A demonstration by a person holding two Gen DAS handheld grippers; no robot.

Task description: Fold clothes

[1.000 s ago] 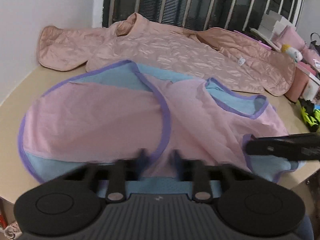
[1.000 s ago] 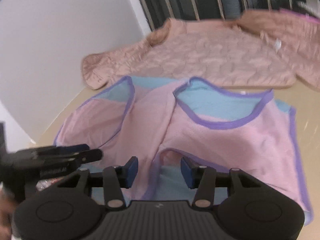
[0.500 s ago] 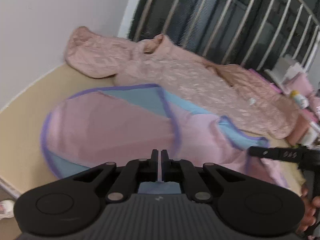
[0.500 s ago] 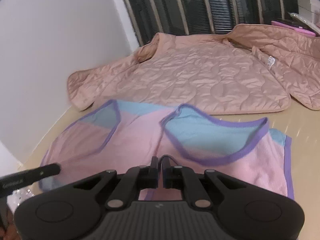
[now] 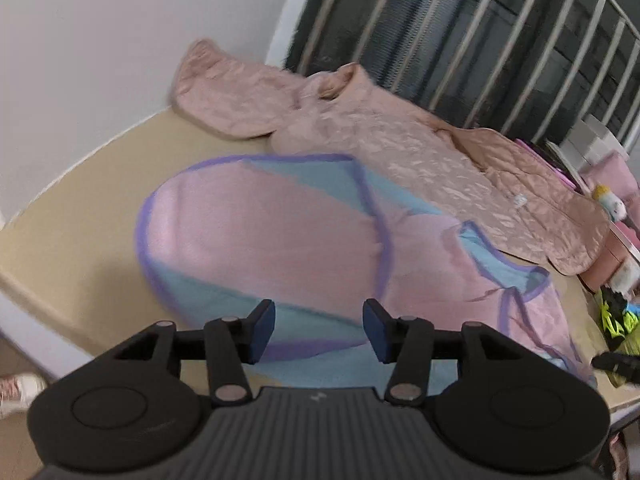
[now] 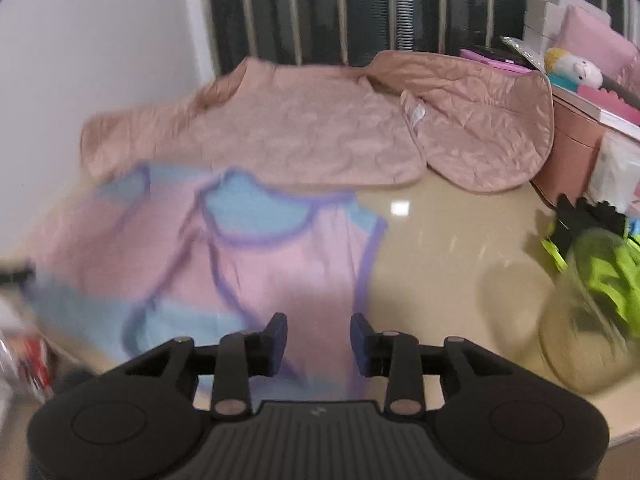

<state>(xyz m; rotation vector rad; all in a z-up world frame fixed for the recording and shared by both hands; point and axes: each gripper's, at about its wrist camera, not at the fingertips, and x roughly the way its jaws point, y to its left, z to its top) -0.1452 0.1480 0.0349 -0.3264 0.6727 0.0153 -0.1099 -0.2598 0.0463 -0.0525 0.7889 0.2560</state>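
We see the left gripper [image 5: 319, 330] with its fingers [image 5: 262, 330] spread about halfway and opening, nothing pinched between them; they hang just above the near hem of the vest [image 5: 280, 240], not touching it as far as we can tell. The right gripper [image 6: 319, 344] likewise has its fingers [image 6: 277, 342] parted and opening, over the vest's [image 6: 256, 264] near edge at 6 o'clock, gripping nothing. The pink and blue vest with purple trim lies flat on the beige counter [image 6: 440, 240], partly folded over itself. Beyond it, at 12 o'clock, the quilted jacket [image 6: 312, 128] is spread out near the window bars. At 3 o'clock in the right view stands a clear jar [image 6: 588, 320], too blurred for us to tell its contents, beside a neon-green item [image 6: 612, 268].
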